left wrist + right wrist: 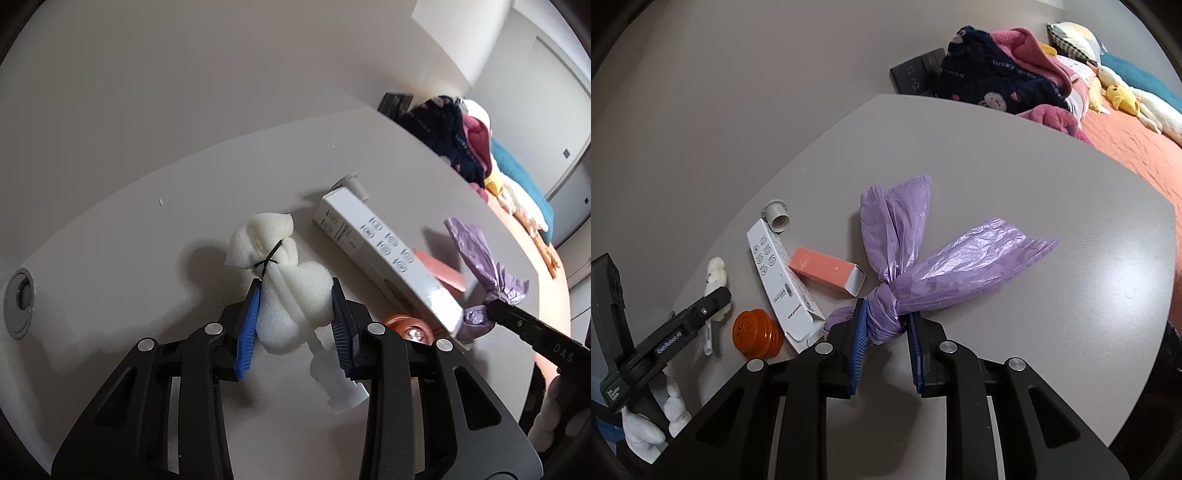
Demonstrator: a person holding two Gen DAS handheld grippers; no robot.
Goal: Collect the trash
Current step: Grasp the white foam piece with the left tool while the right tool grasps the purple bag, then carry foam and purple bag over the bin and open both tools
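Note:
My left gripper [295, 291] is shut on a white foam wad [284, 280] tied with a black twist tie, at the grey table [147, 229]. It also shows in the right wrist view [716, 275]. My right gripper [886, 314] is shut on the knot of a purple plastic bag [905, 258], whose loose ends lie on the table. The bag shows at the right of the left wrist view [476, 266]. Between the grippers lie a long white carton [779, 280], a pink box [827, 271], an orange ribbed cap [757, 334] and a grey cap [777, 216].
A bed with an orange cover [1126, 140], piled clothes [997, 74] and soft toys runs beyond the table's far right edge. A grey cable grommet [20, 302] sits in the table at the left. A wall lies behind the table.

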